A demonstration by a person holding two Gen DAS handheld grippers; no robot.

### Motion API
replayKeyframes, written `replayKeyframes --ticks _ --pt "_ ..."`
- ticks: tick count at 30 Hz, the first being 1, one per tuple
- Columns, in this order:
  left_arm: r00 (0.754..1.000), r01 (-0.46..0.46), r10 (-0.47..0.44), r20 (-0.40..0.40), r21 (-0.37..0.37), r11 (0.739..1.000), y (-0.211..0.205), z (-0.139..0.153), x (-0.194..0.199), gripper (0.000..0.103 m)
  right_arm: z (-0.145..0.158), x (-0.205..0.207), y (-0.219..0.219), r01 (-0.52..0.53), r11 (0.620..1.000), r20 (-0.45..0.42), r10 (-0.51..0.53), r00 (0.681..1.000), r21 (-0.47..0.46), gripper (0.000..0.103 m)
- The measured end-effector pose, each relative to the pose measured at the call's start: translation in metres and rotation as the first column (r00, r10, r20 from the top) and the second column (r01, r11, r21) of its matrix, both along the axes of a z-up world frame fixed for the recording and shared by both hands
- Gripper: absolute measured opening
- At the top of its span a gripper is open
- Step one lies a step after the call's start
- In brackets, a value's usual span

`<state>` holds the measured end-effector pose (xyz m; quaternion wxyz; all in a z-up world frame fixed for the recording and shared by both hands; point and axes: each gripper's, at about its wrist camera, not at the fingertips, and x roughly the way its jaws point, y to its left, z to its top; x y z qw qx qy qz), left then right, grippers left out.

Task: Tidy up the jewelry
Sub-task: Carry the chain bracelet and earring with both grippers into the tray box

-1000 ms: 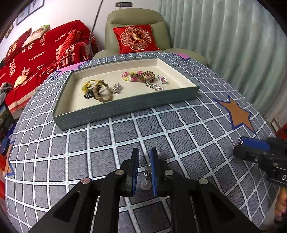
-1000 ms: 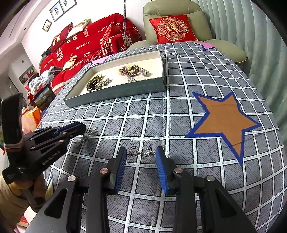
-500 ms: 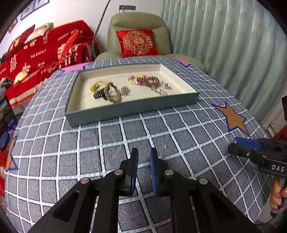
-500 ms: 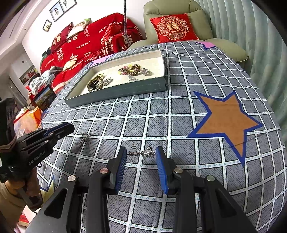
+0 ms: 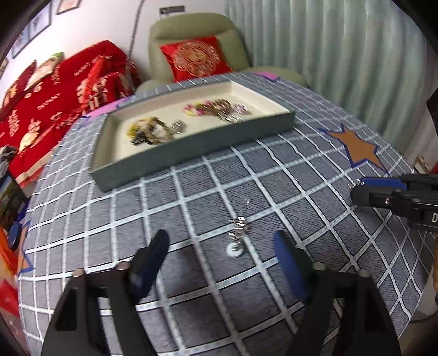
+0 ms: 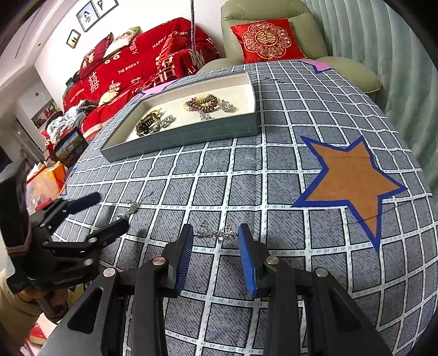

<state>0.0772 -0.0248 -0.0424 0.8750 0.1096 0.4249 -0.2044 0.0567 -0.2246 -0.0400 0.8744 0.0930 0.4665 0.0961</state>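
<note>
Left wrist view: left gripper (image 5: 221, 254) jaws have just been opening, silver necklace (image 5: 238, 232) loose between them, lower centre; right gripper (image 6: 215, 241) jaws part-open around a chain (image 6: 216, 233), untouched.

Landmark: green armchair (image 6: 273, 32), at the far edge of the table.
Cushion: red cushion (image 6: 267, 38) with gold circular emblem, upright against the armchair's backrest.
Curtain: pale green pleated curtain (image 6: 383, 41), right of the armchair, running down the right side of the room.
Sofa: left of the armchair, covered in red bedding (image 6: 131, 68) with white lettering; pillows along its back.
Wall: white wall (image 6: 54, 32), behind the sofa and left of the armchair; framed pictures (image 6: 93, 12) hang on it.
Table: grey tablecloth (image 6: 273, 178) with white grid lines, in front of the armchair.
Tablecloth marking: orange star (image 6: 353, 183) with blue outline, nearer than the armchair, on the right.
Light: even, no hard shadows.
</note>
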Motion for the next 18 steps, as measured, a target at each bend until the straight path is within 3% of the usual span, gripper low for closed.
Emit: replayKeyframes --ticks 2,3,5,8,18 --pt "0.999 0.025 -0.025 -0.022 -0.005 1.0 -0.005 -0.002 0.001 0.054 0.001 -0.001 0.0 0.003 1.0 0.001 -0.003 1.0 0.001 0.036" --pt "0.999 0.033 -0.033 -0.035 -0.01 0.999 -0.007 -0.001 0.002 0.05 0.001 -0.001 0.0 0.004 1.0 0.003 -0.004 1.0 0.001 0.036" --pt "0.998 0.051 -0.051 -0.04 -0.014 0.999 -0.01 0.002 -0.002 0.02 0.003 -0.001 -0.002 0.006 1.0 0.006 -0.006 1.0 0.003 0.036" --pt "0.997 0.067 -0.067 -0.029 0.0 0.998 -0.013 0.003 -0.007 0.02 0.005 0.0 -0.002 0.008 1.0 0.012 -0.008 1.0 0.004 0.036" --pt "1.0 -0.001 0.0 -0.019 -0.066 0.998 -0.001 0.017 -0.007 0.02 0.025 0.009 -0.006 0.006 0.999 0.032 -0.008 0.999 0.041 0.036"
